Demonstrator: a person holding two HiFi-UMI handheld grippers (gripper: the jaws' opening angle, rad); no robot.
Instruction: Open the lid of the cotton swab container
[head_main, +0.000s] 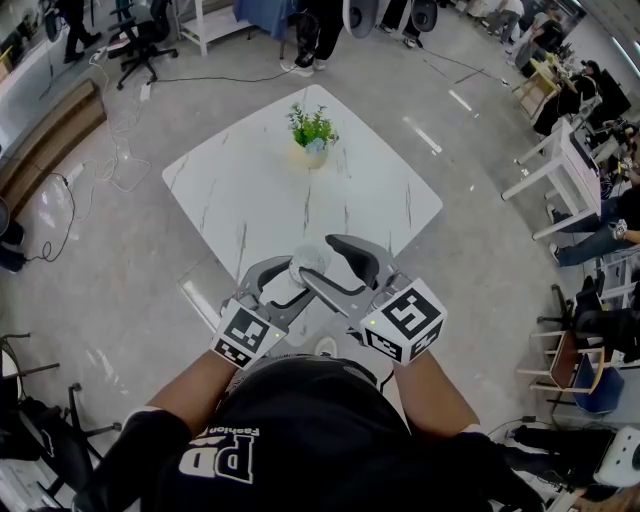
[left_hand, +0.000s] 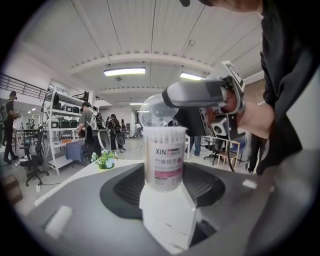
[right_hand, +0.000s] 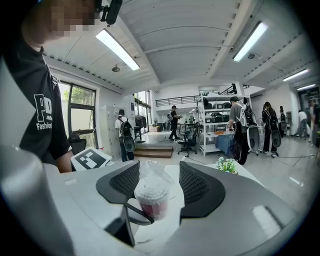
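Left gripper view shows the left claw (left_hand: 163, 186) closed on the cotton swab container (left_hand: 163, 157), which stands upright between its pads. The container's clear lid (left_hand: 152, 111) is tipped up and back, and the white swab tips are bare. The right claw (right_hand: 159, 182) is spread wide, with the raised lid between its jaws; whether a jaw touches the lid cannot be told. In the head view both claws meet at the container, held in the air over the near part of the white marble worktop (head_main: 370, 190). A small potted plant (head_main: 312, 133) stands well apart, toward the far corner.
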